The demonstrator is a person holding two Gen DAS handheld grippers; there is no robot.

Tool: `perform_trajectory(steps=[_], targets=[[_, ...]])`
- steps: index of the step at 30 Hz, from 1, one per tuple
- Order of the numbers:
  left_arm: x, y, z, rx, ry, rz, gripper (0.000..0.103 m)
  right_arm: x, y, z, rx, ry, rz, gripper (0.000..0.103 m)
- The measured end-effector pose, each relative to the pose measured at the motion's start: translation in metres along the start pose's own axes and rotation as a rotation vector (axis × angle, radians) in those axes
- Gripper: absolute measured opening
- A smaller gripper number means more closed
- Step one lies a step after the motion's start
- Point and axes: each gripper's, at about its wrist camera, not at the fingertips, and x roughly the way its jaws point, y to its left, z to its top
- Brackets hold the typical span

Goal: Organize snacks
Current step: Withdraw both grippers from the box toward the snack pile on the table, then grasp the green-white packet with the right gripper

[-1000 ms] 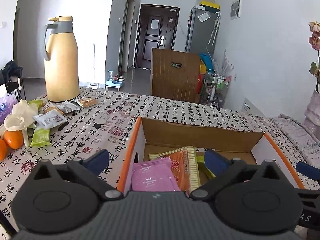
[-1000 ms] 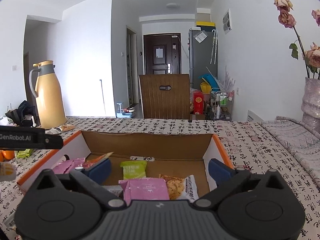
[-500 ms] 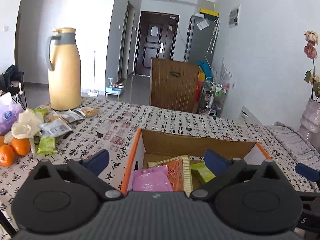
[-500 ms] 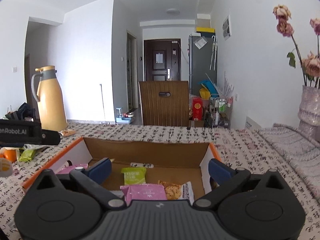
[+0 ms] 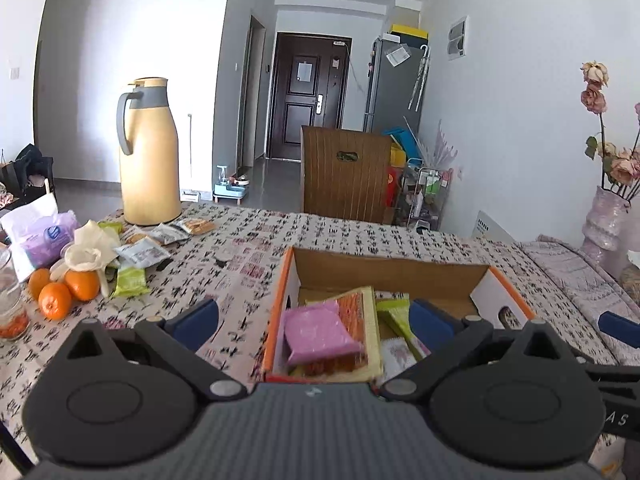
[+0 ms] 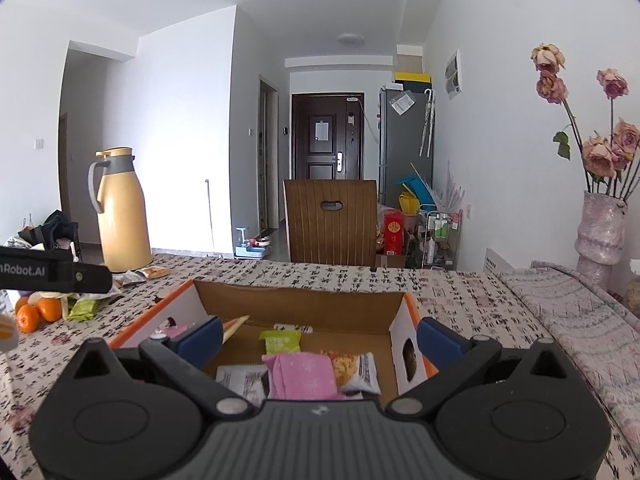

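Note:
An open cardboard box [image 5: 384,270] with orange edges sits on the patterned tablecloth and holds several snack packets, among them a pink one [image 5: 318,334] and a green one [image 5: 394,312]. The box [image 6: 296,300] also shows in the right wrist view with a pink packet [image 6: 302,374] and a green packet [image 6: 280,341]. My left gripper [image 5: 314,320] is open and empty above the box's near left corner. My right gripper [image 6: 320,336] is open and empty above the box's near side. More loose snack packets [image 5: 140,254] lie at the left by the jug.
A tall yellow thermos jug [image 5: 148,152] stands at the far left. Oranges [image 5: 66,290], a tissue pack [image 5: 42,236] and a glass jar [image 5: 10,300] lie at the left edge. A vase with dried roses [image 6: 600,232] stands at the right. A wooden chair [image 6: 332,220] is behind the table.
Both grippers have risen and drawn back from the box, so it looks smaller and lower. Both stay open and empty.

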Motion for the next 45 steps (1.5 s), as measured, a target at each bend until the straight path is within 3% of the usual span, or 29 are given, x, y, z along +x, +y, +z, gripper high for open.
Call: perform_trajectory(steps=[26, 33, 45], targets=[[-0.036, 0.046, -0.098, 0.004, 0.166, -0.002, 0.103, -0.063, -0.004, -0.069, 0.038, 0.116, -0.017, 0.103], [-0.036, 0.047, -0.104, 0.005, 0.176, -0.017, 0.103, -0.066, -0.012, -0.090, 0.063, 0.184, -0.054, 0.103], [-0.035, 0.043, -0.107, 0.015, 0.186, -0.019, 0.103, -0.061, -0.010, -0.093, 0.067, 0.197, -0.041, 0.103]])
